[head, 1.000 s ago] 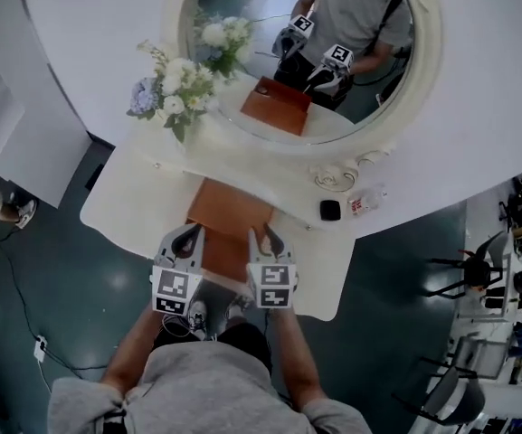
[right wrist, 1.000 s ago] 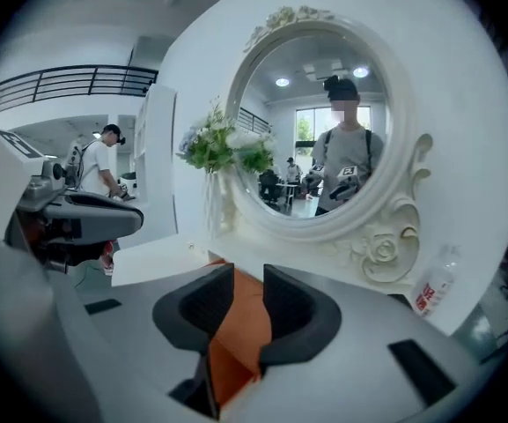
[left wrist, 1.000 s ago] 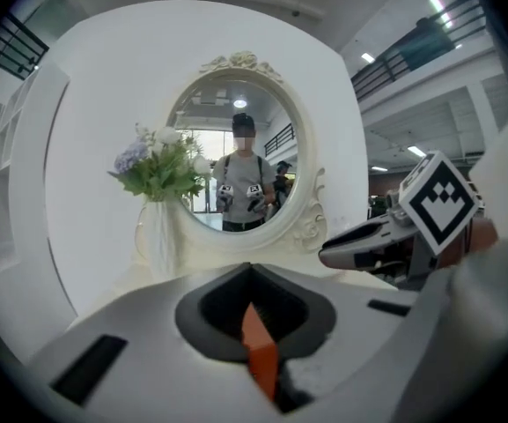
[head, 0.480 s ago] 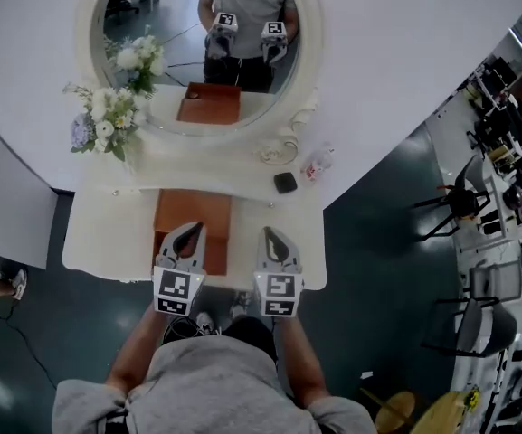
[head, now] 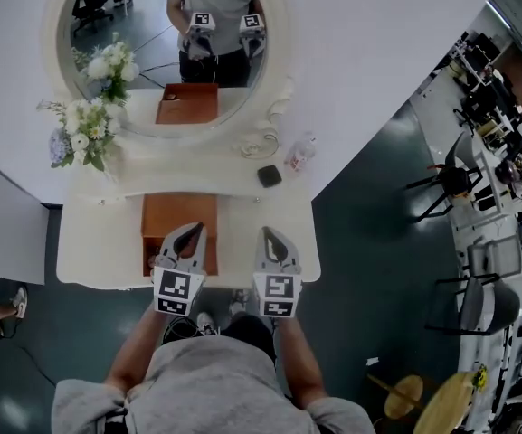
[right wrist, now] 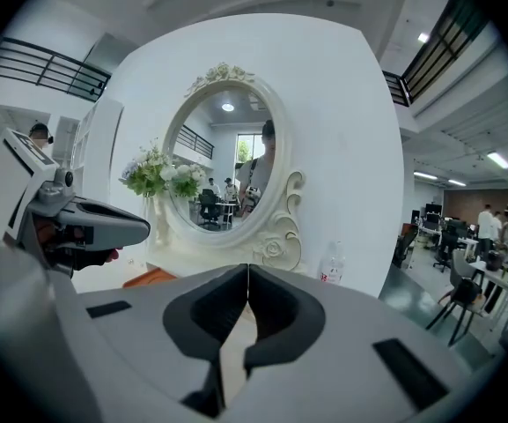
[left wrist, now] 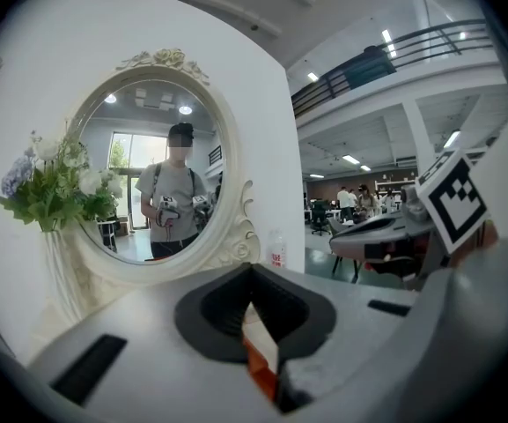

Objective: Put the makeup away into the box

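A brown wooden box [head: 175, 213] stands on the white dressing table [head: 98, 242], left of its middle. A small black makeup compact [head: 269, 175] lies at the back right of the table, and a small clear bottle [head: 298, 155] stands beside it. My left gripper [head: 191, 231] hovers over the box's front right part, shut and empty; in the left gripper view [left wrist: 252, 270] an orange strip of the box [left wrist: 259, 366] shows below its jaws. My right gripper [head: 267, 233] is over bare tabletop to the right of the box, shut on nothing [right wrist: 247, 270].
An oval mirror [head: 166, 52] in a carved white frame rises behind the table, with a vase of flowers [head: 75, 134] at the back left. Dark floor surrounds the table; chairs and desks [head: 464, 183] stand off to the right.
The head view has swung, so the table now sits squarer and further left. The box has shifted from between the grippers to under the left one.
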### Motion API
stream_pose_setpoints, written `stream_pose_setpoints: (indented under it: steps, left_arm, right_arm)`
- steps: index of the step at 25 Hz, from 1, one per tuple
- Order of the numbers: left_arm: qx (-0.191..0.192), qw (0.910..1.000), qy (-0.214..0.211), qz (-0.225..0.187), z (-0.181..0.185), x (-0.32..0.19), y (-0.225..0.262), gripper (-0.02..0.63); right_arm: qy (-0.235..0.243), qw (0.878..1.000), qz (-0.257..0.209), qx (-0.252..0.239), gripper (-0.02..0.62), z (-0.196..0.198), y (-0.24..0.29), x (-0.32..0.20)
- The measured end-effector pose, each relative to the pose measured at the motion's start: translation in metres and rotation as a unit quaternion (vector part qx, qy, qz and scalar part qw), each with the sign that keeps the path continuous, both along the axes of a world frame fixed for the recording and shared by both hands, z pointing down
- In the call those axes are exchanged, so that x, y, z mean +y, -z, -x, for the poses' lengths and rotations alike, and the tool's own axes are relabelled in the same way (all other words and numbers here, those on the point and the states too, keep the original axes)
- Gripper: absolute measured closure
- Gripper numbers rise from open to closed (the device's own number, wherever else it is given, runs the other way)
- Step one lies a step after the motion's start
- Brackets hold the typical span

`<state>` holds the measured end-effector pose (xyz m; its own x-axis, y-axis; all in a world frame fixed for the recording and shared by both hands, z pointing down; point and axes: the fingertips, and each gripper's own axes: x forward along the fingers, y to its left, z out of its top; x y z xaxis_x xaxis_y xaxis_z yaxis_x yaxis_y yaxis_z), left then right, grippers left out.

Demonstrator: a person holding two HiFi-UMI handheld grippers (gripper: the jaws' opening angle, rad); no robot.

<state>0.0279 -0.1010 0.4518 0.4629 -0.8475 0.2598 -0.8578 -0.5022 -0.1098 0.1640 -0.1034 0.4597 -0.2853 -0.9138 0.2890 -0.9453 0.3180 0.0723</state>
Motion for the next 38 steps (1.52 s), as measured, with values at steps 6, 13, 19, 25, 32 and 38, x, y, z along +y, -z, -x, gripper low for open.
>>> stream_pose_setpoints:
  steps: [6,13,19,25,32,38]
  left_arm:
    - [0.001,0.9999,-0.009,0.008,-0.017,-0.019,-0.007,0.606]
    - [0.001,0.9999,-0.009,0.015,-0.036,-0.060,-0.011,0.606]
    - [0.002,0.9995,0.000,0.033,-0.051,-0.097,-0.025,0.606]
    - [-0.003,0.9982,0.017,0.058,-0.055,-0.126,-0.047,0.606]
    - [-0.011,0.9948,0.042,0.092,-0.054,-0.143,-0.069,0.606]
    - [-0.019,0.9920,0.059,0.110,-0.051,-0.154,-0.083,0.606]
  right_arm:
    - [-0.007,1.000,0.005,-0.003,0.580,-0.016,-0.004,-0.021]
    - [-0.004,1.000,0.017,-0.003,0.580,-0.036,-0.012,-0.065]
    - [0.014,0.999,0.044,0.004,0.580,-0.044,-0.035,-0.104]
    - [0.036,0.996,0.079,0.012,0.578,-0.049,-0.067,-0.143]
    - [0.060,0.989,0.132,0.010,0.464,-0.050,-0.102,-0.181]
    - [0.075,0.980,0.184,0.004,0.322,-0.048,-0.137,-0.204]
